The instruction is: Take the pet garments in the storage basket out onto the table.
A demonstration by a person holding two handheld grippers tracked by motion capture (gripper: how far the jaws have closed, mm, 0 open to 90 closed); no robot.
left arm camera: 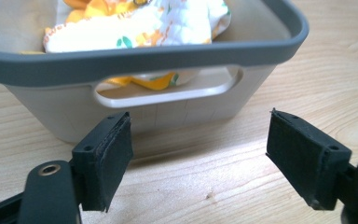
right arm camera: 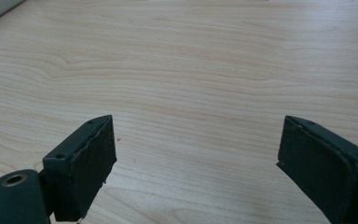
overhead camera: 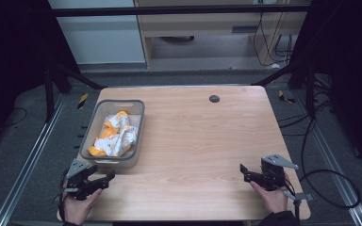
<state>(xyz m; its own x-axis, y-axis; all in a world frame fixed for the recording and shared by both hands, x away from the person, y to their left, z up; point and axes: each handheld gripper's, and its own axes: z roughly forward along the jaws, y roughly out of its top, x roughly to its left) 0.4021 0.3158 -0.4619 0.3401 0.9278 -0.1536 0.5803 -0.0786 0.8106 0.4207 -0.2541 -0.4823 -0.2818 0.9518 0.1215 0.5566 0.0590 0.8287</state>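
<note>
A grey plastic bin (overhead camera: 140, 123) stands on the left part of the wooden table (overhead camera: 202, 136). Inside it lies crumpled white and orange patterned cloth (overhead camera: 115, 134). My left gripper (overhead camera: 104, 179) rests low at the table's front left corner, just in front of the bin's near end, jaws wide open with nothing between them. In the left gripper view the bin's handle slot (left arm camera: 168, 91) faces the gripper (left arm camera: 200, 156), and the cloth (left arm camera: 135, 23) shows over the rim. My right gripper (overhead camera: 243, 172) sits at the front right, open over bare wood (right arm camera: 196, 163).
A small dark round cap (overhead camera: 214, 98) is set into the table near its far edge. A black cable (overhead camera: 330, 188) loops on the floor to the right. Metal frame rails (overhead camera: 33, 155) run along both sides of the table.
</note>
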